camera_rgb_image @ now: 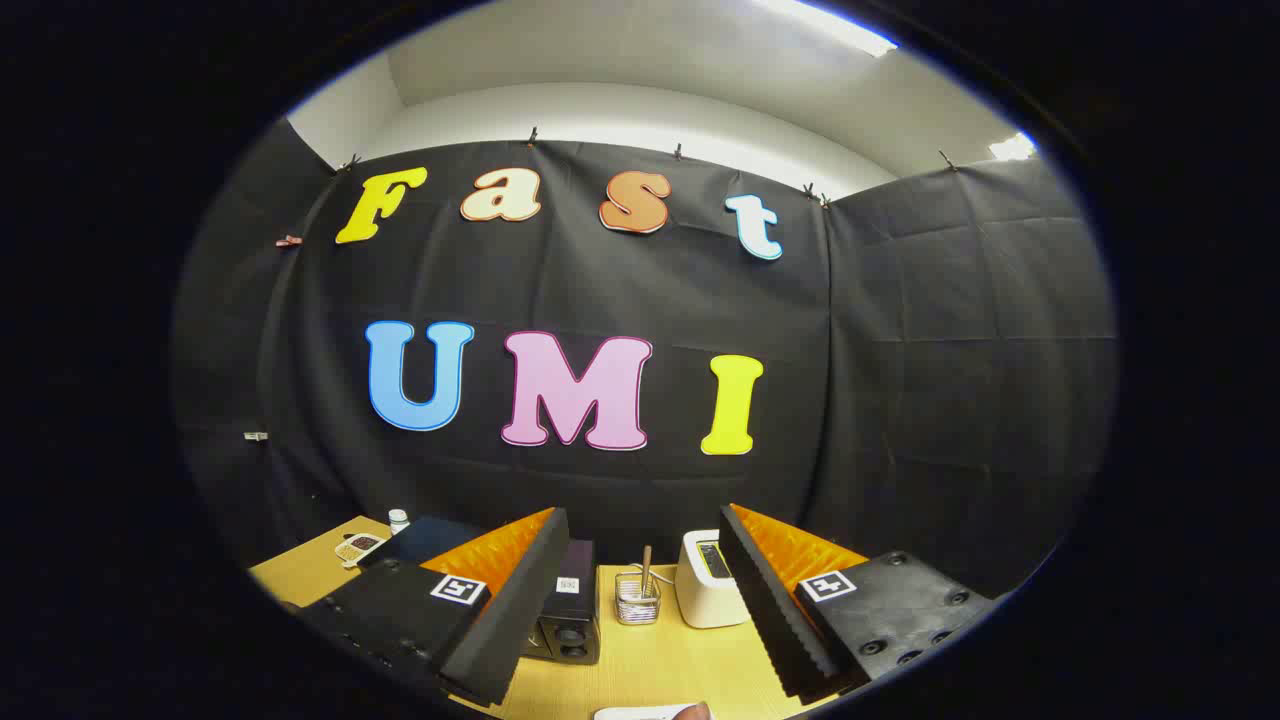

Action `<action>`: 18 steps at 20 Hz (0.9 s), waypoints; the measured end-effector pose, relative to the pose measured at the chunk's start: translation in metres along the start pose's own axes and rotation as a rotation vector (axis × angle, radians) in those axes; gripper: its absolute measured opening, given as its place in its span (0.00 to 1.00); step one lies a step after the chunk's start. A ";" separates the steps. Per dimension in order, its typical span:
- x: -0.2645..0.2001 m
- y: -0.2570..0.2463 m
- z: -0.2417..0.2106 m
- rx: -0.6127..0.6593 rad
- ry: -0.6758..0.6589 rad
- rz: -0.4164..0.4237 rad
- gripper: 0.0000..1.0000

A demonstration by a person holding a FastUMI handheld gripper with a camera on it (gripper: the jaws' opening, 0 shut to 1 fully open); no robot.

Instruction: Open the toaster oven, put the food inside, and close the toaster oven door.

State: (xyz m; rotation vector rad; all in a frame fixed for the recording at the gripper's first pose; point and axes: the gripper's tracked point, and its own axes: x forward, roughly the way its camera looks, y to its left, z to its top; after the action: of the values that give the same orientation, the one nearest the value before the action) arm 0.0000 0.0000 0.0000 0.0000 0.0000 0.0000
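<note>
The gripper (pixel 640 600) jaws are wide open, holding nothing. The small black toaster oven (pixel 568 615) sits on the light wooden tabletop (pixel 660 670), half hidden behind the left finger. A white toaster (pixel 708 580) stands beside a wire basket (pixel 636 598).

This is a recording booth set up inside a plain room, staged as a small kitchen corner. Black cloth (pixel 900 380) hangs as a backdrop, clipped along its top edge, and bends round to form side walls. Above the cloth show a white wall (pixel 620 110) and a ceiling with strip lights (pixel 840 25). A light wooden surface (pixel 660 660) stands against the cloth and carries household goods: a black toaster oven (pixel 568 615), a white toaster (pixel 708 580), a wire holder (pixel 637 598) with a stick in it, a small bottle (pixel 398 520) and a dish (pixel 358 546).
</note>
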 end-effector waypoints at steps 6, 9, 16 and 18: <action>-0.001 0.000 -0.001 -0.001 0.007 -0.001 0.97; -0.001 -0.001 -0.001 0.000 0.010 -0.004 0.97; -0.003 0.000 -0.001 0.002 0.007 -0.003 0.98; -0.003 0.001 -0.001 0.002 0.008 -0.003 0.98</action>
State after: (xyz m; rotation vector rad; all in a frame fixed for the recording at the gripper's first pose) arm -0.0030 0.0012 -0.0007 0.0015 0.0077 -0.0028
